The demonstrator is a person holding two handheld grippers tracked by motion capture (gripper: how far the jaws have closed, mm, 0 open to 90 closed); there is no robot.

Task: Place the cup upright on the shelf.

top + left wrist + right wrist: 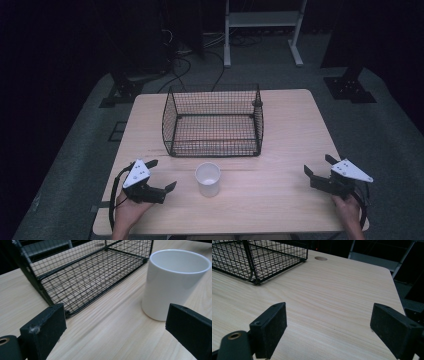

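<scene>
1. Resting on the pale wooden bench [280,150], both the left gripper [161,176] and right gripper [317,166] hold their jaws apart.
2. Between them, nearer the left, the white cup [208,179] stands upright, mouth up.
3. Beyond it sits a wire basket [214,121], then dark room.

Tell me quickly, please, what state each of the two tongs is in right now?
Left tongs: open, holding nothing, beside the white cup.
Right tongs: open, holding nothing, over the bare table.
</scene>
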